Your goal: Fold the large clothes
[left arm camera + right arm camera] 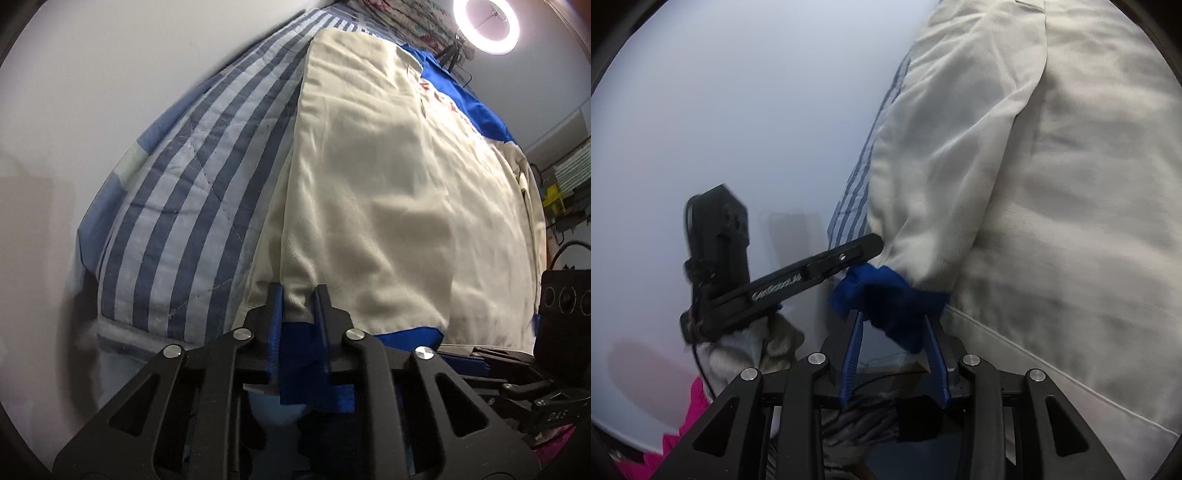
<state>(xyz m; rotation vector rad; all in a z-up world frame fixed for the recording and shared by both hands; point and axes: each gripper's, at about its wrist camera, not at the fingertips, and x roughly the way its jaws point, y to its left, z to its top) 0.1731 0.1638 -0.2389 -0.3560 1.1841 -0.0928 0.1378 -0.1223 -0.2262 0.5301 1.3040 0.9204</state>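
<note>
Your left gripper has its fingers pinched on a fold of cream cloth at the near hem of the jacket, just above the blue hem band. Your right gripper has its fingers spread wider around the bunched blue cuff of the cream sleeve; the cuff sits between them, but whether they actually grip it I cannot tell.

The jacket lies spread over the striped quilt, its hem at the near edge and its blue collar end toward the far edge, under the ring light.

You look to be at the sleeve fold, the body not yet folded. Next, carry the cuff inward across the jacket's body, lay the sleeve flat, and keep the hem taut with your left so the cloth does not drag or bunch.
</note>
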